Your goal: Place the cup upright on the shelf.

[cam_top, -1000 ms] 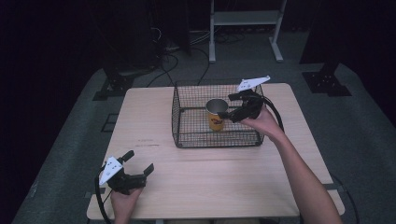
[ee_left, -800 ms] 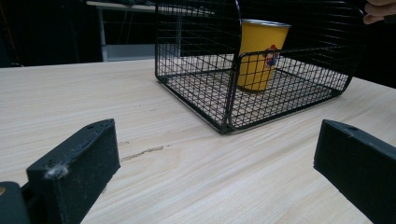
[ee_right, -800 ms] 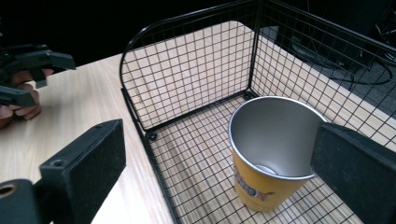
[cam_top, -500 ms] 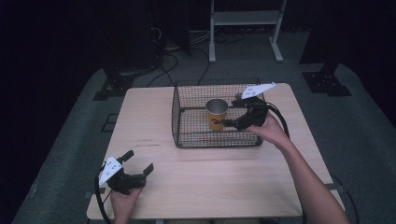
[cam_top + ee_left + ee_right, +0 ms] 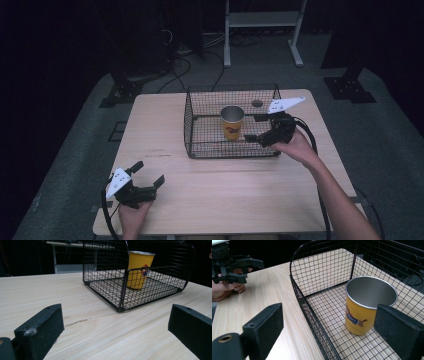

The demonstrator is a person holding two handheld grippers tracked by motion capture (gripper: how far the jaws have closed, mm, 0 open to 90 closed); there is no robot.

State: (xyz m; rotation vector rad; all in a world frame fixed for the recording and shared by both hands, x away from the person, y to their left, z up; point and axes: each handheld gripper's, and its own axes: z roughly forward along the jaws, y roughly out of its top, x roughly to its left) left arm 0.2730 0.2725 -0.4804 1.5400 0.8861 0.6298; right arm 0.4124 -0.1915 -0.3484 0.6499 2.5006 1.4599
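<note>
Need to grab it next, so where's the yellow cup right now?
In the high view, the yellow cup stands upright inside the wire basket, just left of the open right gripper.

A recording lab or studio, by the look of it: one pale wooden surface (image 5: 225, 175) stands alone on grey carpet (image 5: 385, 125), with dark, unlit surroundings on every side. Black stand bases (image 5: 349, 89) sit on the floor at the edges, loose cables (image 5: 200, 55) trail behind, and a white metal frame (image 5: 262, 22) stands at the back.
</note>
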